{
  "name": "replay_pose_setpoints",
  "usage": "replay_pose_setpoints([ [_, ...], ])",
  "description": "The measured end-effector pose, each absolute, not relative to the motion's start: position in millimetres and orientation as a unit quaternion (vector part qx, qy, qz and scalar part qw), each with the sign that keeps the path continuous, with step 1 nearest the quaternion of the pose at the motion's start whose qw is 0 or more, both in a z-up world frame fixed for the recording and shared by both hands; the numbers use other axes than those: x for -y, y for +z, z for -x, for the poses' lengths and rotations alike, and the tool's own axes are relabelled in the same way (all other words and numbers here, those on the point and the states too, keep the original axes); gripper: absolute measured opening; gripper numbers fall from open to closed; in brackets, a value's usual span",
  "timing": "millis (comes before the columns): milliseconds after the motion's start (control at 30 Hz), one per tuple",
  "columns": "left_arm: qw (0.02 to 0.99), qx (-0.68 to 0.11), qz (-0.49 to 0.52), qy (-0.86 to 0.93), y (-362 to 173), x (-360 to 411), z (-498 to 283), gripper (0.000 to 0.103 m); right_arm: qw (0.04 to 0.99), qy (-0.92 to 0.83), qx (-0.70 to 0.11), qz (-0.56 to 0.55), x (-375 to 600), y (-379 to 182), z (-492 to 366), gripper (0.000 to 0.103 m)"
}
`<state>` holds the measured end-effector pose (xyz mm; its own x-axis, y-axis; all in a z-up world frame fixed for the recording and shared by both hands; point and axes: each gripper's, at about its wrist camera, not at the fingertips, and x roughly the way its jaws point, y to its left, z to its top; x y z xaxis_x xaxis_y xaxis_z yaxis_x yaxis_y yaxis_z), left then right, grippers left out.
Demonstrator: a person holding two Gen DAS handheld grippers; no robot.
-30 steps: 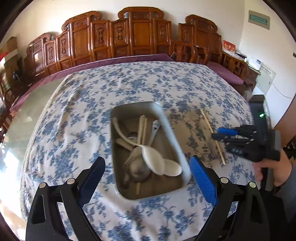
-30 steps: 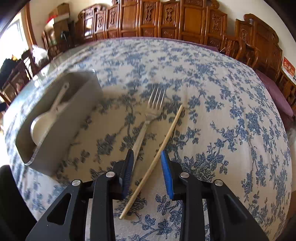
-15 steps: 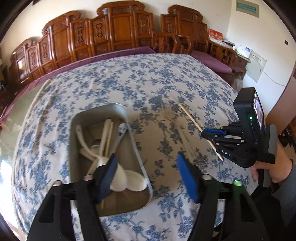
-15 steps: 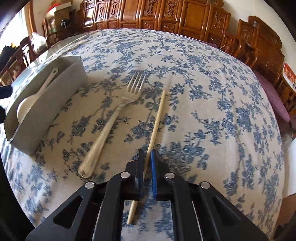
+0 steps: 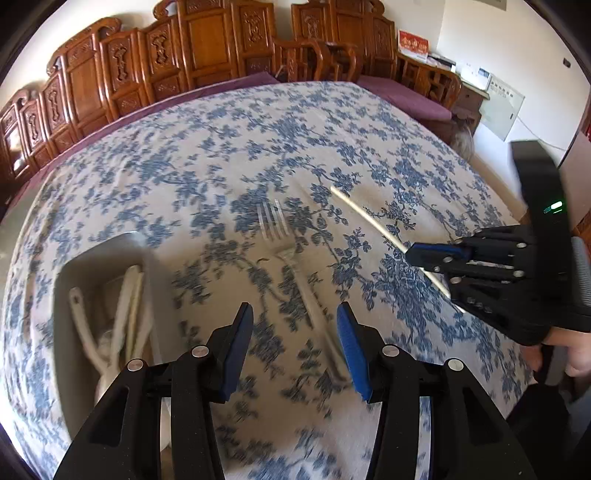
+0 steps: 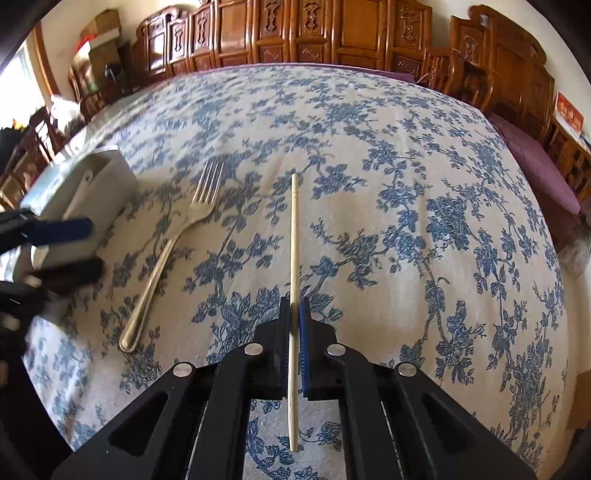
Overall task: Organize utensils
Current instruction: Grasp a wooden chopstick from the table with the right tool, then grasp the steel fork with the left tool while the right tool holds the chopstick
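The right gripper (image 6: 294, 325) is clamped on a single pale wooden chopstick (image 6: 294, 236), its blue pads pinching the thin round stick near its rear third; the front end reaches out over the table and the short tail pokes back between the black arms. In the left wrist view the same gripper (image 5: 413, 254) comes in from the right edge of the table, a person's hand (image 5: 569, 354) behind it.

The left gripper (image 5: 295, 332) has its jaws half apart, having just been narrowing, and nothing is pressed between the blue pads; the handle of the metal fork (image 5: 291, 266) runs on the cloth just under and between them, blurred at its near end. The fork (image 6: 173, 251) lies flat, tines pointing to the far edge of the table, well left of the chopstick and apart from it.

Toward the left edge of the table sits a grey, round-cornered rectangular tray (image 5: 110, 254) holding pale long-handled utensils (image 5: 125, 314), cream and smooth; exactly which kinds they are cannot be told.

The tablecloth (image 6: 406, 192) is a cream fabric printed with blue flowering branches, slightly wrinkled, covering a round table. Beyond its far edge stands a row of carved, polished wooden chairs (image 5: 207, 51), and a white wall (image 5: 480, 33) closes the room on the right.
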<state>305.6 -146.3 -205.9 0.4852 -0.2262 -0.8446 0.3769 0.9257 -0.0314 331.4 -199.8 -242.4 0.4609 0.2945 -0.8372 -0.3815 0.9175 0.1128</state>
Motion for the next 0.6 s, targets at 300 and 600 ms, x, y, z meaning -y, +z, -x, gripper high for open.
replay_pose_setpoints([
  [300, 0.844, -0.505, -0.085, -0.157, -238, 169, -336, 0.044, 0.860, 0.197, -0.468, 0.042, 203, -236, -335, 0.006],
  [600, 0.840, -0.518, -0.077, -0.139, -249, 172, -349, 0.015, 0.863, 0.199, -0.464, 0.029, 206, -234, -338, 0.006],
])
